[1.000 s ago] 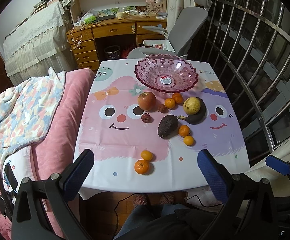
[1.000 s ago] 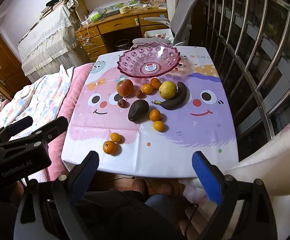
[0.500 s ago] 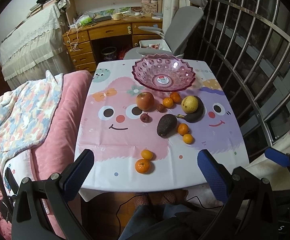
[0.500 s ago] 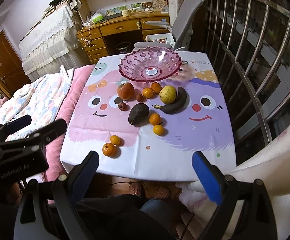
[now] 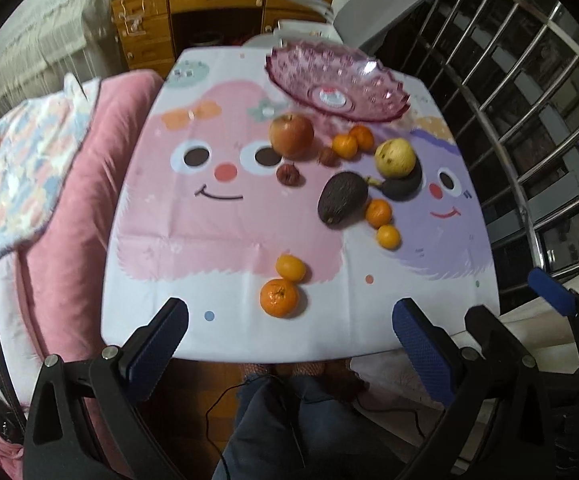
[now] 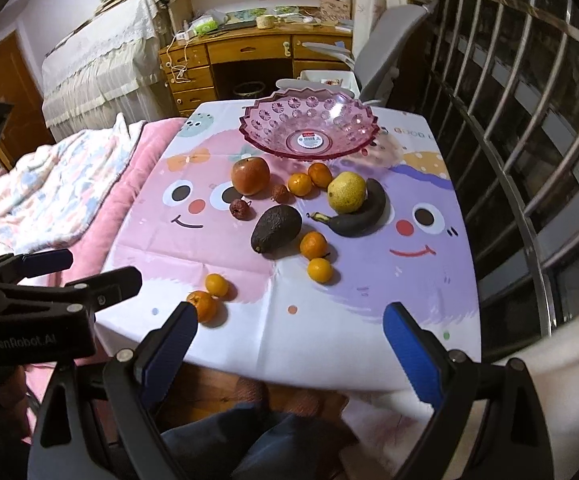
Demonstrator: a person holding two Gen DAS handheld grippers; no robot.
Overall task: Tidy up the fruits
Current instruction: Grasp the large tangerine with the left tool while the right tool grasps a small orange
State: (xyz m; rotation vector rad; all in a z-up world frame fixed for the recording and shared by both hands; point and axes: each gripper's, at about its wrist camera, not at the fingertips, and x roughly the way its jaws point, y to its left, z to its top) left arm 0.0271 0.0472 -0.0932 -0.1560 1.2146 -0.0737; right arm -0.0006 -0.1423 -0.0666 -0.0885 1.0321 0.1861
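Both tools hang at the near edge of the table (image 6: 369,344), over the seated person's knees. The left gripper (image 5: 289,344) stands with its blue-padded fingers spread wide and nothing between them. The right gripper (image 6: 289,340) is likewise released and empty.

The pink scalloped plastic bowl (image 6: 273,120) sits at the far end of the cartoon-printed tablecloth (image 6: 429,280) and holds no fruit. Every piece lies loose on the cloth: a red apple (image 6: 250,176), a yellow pear (image 6: 346,192) touching a blackened banana (image 6: 359,216), a dark avocado (image 6: 275,228), 2 small shrivelled red fruits (image 6: 240,209) and 6 small orange mandarins. The nearest pair of mandarins (image 5: 279,297) lies just ahead of the left gripper. In my judgement no sorting has begun.

Hazards noted:
1. The mandarins are round and sit touching in pairs. A finger closing on 1 is likely to nudge its neighbour, and the front pair is close enough to the edge to roll off.
2. The avocado and banana look overripe; a hard squeeze may bruise or split them.
3. The bowl is far from both tools, so each carry passes over other fruit; a loose grip would drop a piece among them and scatter them.
4. The light bowl may slide or tip if struck on the rim.
5. The left view is blurred, so fine contact cannot be confirmed there.
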